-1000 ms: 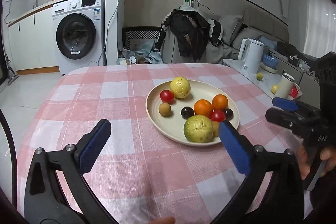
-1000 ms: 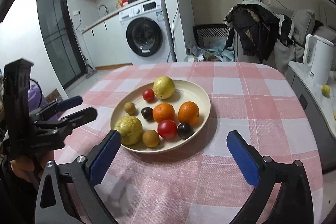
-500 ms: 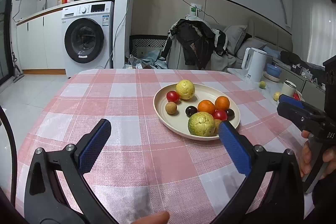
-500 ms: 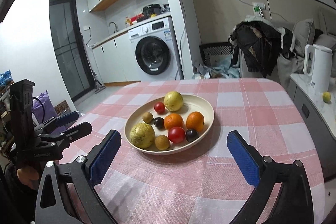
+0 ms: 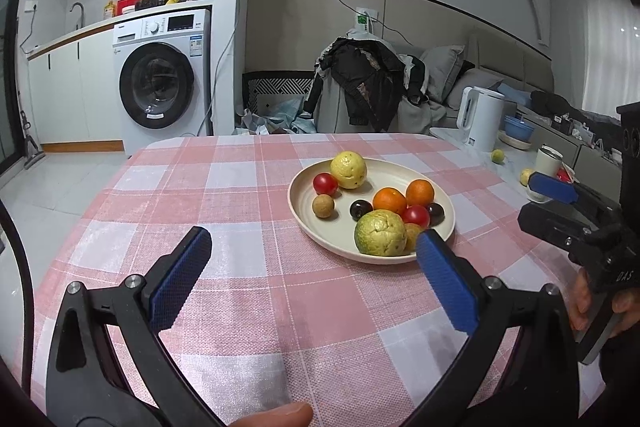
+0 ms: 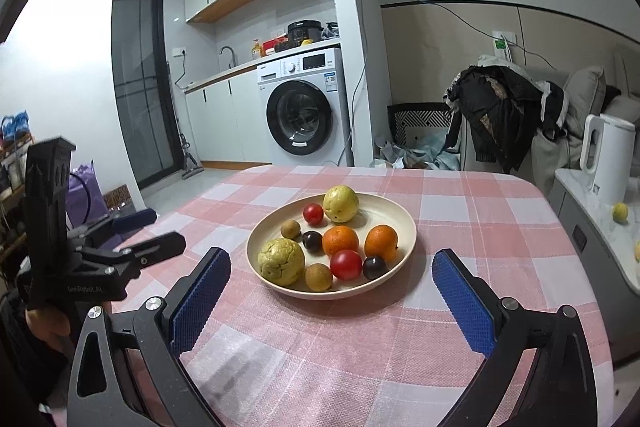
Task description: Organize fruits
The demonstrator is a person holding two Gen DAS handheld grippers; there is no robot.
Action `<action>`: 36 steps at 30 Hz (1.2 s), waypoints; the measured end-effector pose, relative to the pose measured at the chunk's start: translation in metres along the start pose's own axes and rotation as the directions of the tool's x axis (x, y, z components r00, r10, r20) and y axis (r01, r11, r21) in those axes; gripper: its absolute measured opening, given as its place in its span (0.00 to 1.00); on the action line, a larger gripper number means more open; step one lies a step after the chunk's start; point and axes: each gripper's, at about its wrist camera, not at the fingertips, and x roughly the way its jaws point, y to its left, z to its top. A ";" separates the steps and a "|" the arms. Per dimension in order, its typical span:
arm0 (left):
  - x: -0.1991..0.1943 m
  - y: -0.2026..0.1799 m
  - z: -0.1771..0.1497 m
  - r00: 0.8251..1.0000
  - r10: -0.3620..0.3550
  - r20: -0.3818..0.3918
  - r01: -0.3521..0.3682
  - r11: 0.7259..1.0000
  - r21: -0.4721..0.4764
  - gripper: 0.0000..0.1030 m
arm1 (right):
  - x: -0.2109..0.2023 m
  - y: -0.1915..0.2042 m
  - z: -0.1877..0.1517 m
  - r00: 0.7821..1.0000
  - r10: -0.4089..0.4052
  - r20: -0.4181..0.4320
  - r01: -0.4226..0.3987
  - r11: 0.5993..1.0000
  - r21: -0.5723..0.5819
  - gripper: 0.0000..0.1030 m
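A cream plate on the pink checked table holds several fruits: a yellow guava, a green guava, two oranges, red tomatoes, dark plums and brown longans. My left gripper is open and empty, held short of the plate on its near left. My right gripper is open and empty, its blue pads either side of the plate's near rim, held back from it.
The pink checked tablecloth covers the table. A white kettle and small fruits stand on a side counter to the right. A washing machine and a chair with dark clothes are behind.
Both grippers have tilted up and drawn back a little, so the plate sits lower and farther in each view. Both stay open and empty.
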 end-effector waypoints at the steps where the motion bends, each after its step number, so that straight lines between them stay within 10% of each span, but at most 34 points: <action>1: 0.000 -0.001 0.000 1.000 0.001 0.002 -0.001 1.000 0.004 0.99 | 0.000 0.001 -0.001 1.000 -0.002 -0.001 0.002 1.000 -0.008 1.00; 36: -0.001 -0.006 0.000 1.000 -0.012 0.003 0.012 1.000 0.022 0.99 | -0.007 0.006 -0.003 1.000 -0.008 0.030 0.009 0.999 -0.034 1.00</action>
